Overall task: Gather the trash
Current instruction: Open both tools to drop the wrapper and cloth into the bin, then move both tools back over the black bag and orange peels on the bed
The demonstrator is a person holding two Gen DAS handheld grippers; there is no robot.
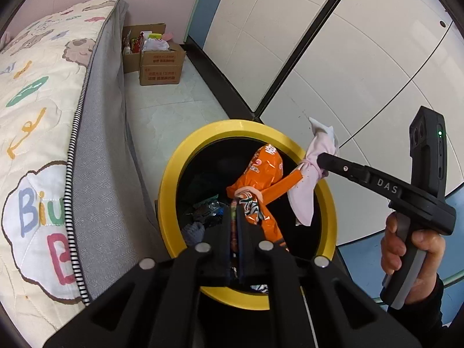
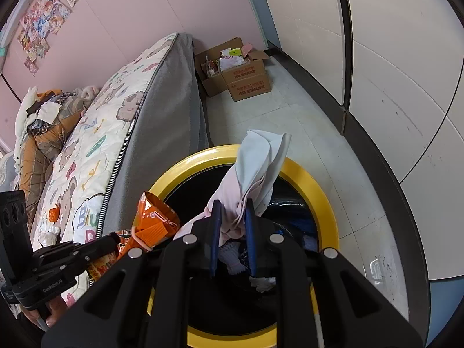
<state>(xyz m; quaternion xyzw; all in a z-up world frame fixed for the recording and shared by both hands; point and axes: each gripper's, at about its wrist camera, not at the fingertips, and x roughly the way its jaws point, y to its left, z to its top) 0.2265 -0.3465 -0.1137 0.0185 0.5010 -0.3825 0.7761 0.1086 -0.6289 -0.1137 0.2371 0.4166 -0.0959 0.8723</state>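
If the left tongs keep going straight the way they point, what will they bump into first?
Probably the trash already lying inside the yellow-rimmed bin. The left tongs, shut on an orange snack wrapper, aim down into its dark opening, and nothing else shows in between. How deep that pile sits is hard to tell.

Orange snack bag [image 1: 262, 171]: crinkled foil-like plastic, glossy, catches light. Pale pink rag [image 2: 249, 179]: soft cloth, matt, creased. Bin [image 1: 174, 179]: yellow plastic rim, smooth, semi-gloss; dark liner inside, looks like thin plastic film. Left gripper [image 1: 236, 203]: matt black moulded plastic, blue rubbery-looking pads, round silver metal pins on the linkage. Right gripper [image 2: 232, 206]: same matt black plastic, blue pads. Mattress [image 1: 43, 92]: quilted printed cloth top, matt; grey woven herringbone fabric side; striped piping. Cardboard boxes [image 1: 161, 63]: brown, matt, rough paper. Floor [image 1: 174, 95]: pale tiles, smooth, slight sheen. Wardrobe doors [image 1: 333, 43]: off-white panels, smooth, satin, dark trim. Wall [image 2: 121, 8]: pink, matt.
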